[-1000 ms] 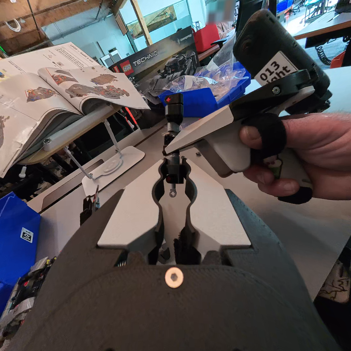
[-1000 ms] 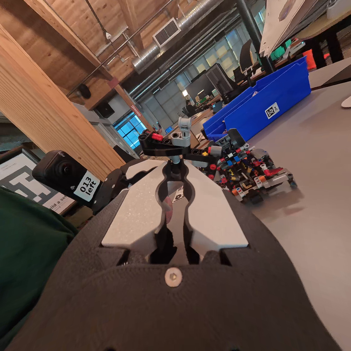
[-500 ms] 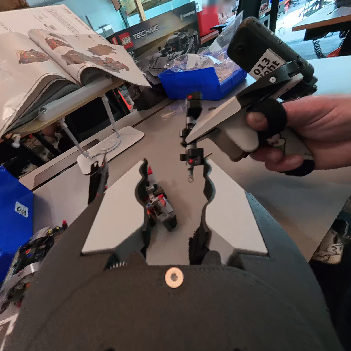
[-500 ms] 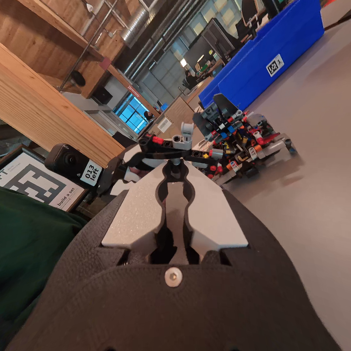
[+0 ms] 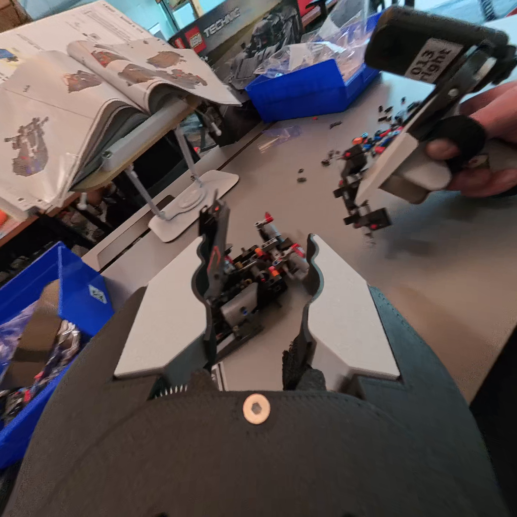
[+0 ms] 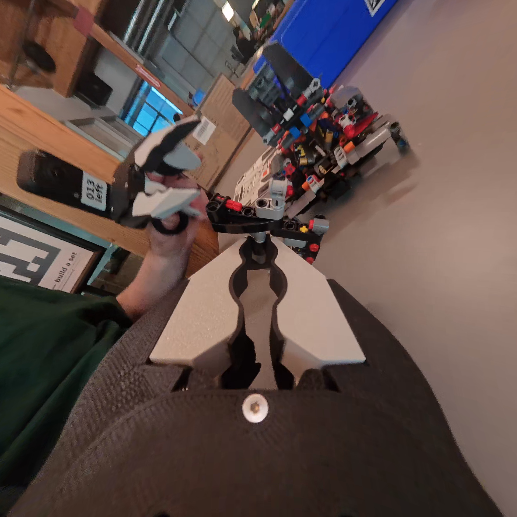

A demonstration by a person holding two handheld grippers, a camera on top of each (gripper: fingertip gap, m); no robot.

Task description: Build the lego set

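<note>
Fingers of the right gripper point(image 6: 258, 249) pinch a grey pin under a small black beam sub-assembly with red and grey connectors point(image 6: 264, 216), presenting it flat and clear of the table, likely so it can be carried across and mated to the larger model. In the left wrist view the same sub-assembly point(image 5: 361, 195) hangs at about two o'clock, above the grey tabletop point(image 5: 419, 279).

The left gripper point(image 5: 256, 270) is spread wide and holds nothing; between its jaws, on the table, sits the partly built black and grey lego model with red and orange pins point(image 5: 251, 282), seemingly framed for a steadying grasp.

Farther out, at eleven o'clock, an open instruction booklet point(image 5: 92, 84) rests on a metal stand, tilted for reading. A blue parts bin with clear bags point(image 5: 302, 86) stands at one o'clock, with loose small pieces point(image 5: 372, 140) scattered just beside it, within reach.
</note>
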